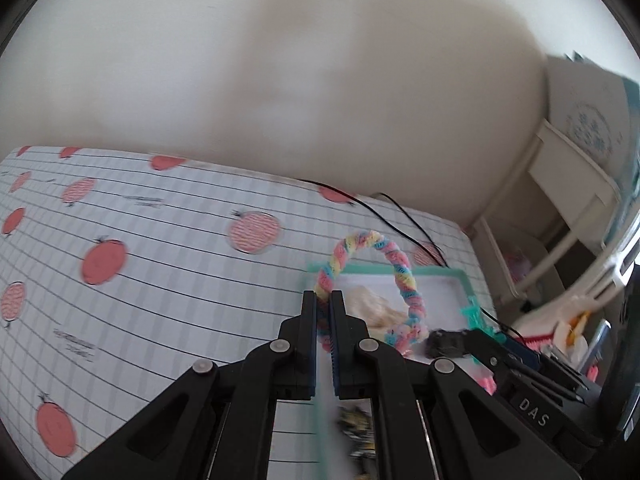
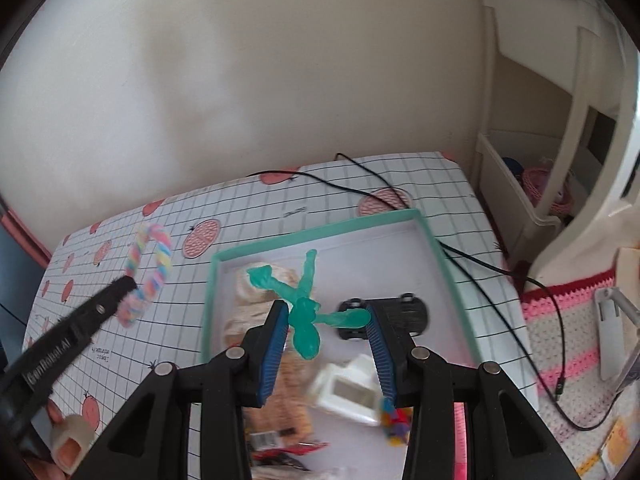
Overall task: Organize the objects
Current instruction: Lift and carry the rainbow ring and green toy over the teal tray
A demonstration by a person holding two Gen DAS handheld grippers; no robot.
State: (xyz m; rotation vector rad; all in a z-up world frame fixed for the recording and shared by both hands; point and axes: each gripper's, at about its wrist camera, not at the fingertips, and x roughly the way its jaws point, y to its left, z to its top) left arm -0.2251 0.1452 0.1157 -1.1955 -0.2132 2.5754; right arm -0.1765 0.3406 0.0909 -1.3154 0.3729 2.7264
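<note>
My left gripper [image 1: 323, 297] is shut on a pastel twisted chenille ring [image 1: 400, 268], which stands up from its jaws over the checked tablecloth. In the right wrist view this gripper [image 2: 130, 283] holds the ring [image 2: 154, 268] left of the teal-rimmed tray [image 2: 444, 272]. My right gripper [image 2: 326, 309] hovers above the tray with a translucent green toy figure [image 2: 304, 320] spanning its blue pads, pressed between both. Under it in the tray lie a black toy car [image 2: 400, 310], a white plastic toy [image 2: 348, 390], a beige bundle [image 2: 248, 296] and a small multicoloured piece [image 2: 394, 424].
A black cable [image 2: 472, 258] runs over the tablecloth [image 1: 160, 280] and past the tray's far corner. A white shelf unit [image 2: 520, 200] stands to the right, with a pink crocheted mat [image 2: 568, 320] beside the tray. A person's covered fingertip [image 2: 72, 440] shows at lower left.
</note>
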